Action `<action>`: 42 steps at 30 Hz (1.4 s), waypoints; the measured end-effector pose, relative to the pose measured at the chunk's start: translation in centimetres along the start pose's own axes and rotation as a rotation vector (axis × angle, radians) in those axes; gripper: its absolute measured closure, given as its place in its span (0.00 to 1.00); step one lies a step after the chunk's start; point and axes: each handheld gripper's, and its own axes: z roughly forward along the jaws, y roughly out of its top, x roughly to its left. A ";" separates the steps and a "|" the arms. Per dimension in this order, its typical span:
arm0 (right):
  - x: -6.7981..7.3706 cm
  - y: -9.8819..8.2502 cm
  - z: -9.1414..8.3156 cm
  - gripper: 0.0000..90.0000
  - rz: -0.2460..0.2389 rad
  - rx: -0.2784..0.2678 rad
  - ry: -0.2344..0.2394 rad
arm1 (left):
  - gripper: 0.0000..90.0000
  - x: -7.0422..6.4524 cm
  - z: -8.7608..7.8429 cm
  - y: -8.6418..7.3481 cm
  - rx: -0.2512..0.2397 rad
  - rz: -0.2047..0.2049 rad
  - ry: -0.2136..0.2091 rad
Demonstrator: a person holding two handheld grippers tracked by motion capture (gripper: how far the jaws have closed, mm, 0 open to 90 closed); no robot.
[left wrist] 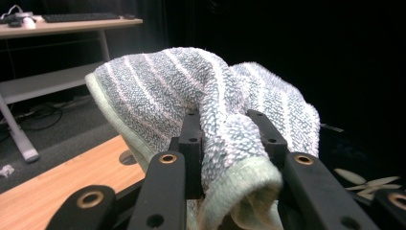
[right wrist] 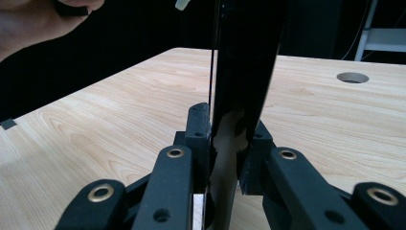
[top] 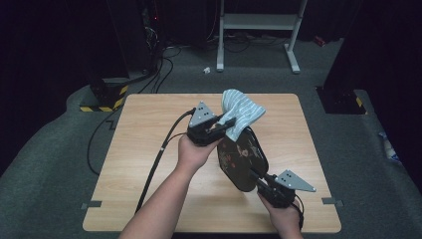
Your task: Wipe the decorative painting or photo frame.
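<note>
Left gripper (top: 225, 125) clenched on a bunched striped cloth (top: 242, 112); in the left gripper view the jaws pinch a fold of it and the rest drapes over them. Cloth sits at the top rim of the tray, at about 12 o'clock from the tray's middle.

Right gripper (top: 263, 180) clamped on the edge of a dark lacquered tray (top: 242, 158) with a floral pattern; in the right gripper view the tray stands edge-on between the jaws. Tray is held tilted up off the bench (top: 149, 149), right gripper at its 5 o'clock corner.

Step in hand, by my reading: wiping the tray's face with the cloth.

Next move likely a cloth stroke down toward 6 o'clock; needs a steady right grip so the tray doesn't twist.
</note>
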 end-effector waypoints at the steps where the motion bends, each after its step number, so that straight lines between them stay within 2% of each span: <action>1: 0.0 0.0 0.0 0.86 0.000 -0.001 0.000 | 0.79 0.1 0.0 -0.1 0.000 -0.006 0.001; 7: 0.0 0.0 0.0 0.86 -0.001 0.002 -0.001 | 0.79 0.6 0.2 -0.7 0.013 -0.011 0.014; 12: 0.1 0.0 0.0 0.86 -0.004 0.003 -0.005 | 0.79 1.6 0.6 -2.1 0.063 -0.018 0.029; 16: 0.1 0.0 0.0 0.86 -0.005 0.002 -0.003 | 0.79 2.1 0.8 -2.8 0.082 -0.020 0.029; 26: 0.2 0.0 0.1 0.85 -0.006 0.005 -0.006 | 0.79 3.3 1.1 -5.1 0.124 -0.067 0.030; 33: 0.2 0.0 0.1 0.85 -0.005 0.004 -0.004 | 0.79 4.6 1.3 -7.2 0.167 -0.101 0.052; 37: 0.3 0.0 0.1 0.85 -0.005 0.005 -0.006 | 0.79 5.0 1.3 -8.5 0.191 -0.120 0.067; 42: 0.3 0.0 0.1 0.86 -0.005 0.006 -0.007 | 0.80 5.2 1.2 -9.7 0.199 -0.137 0.065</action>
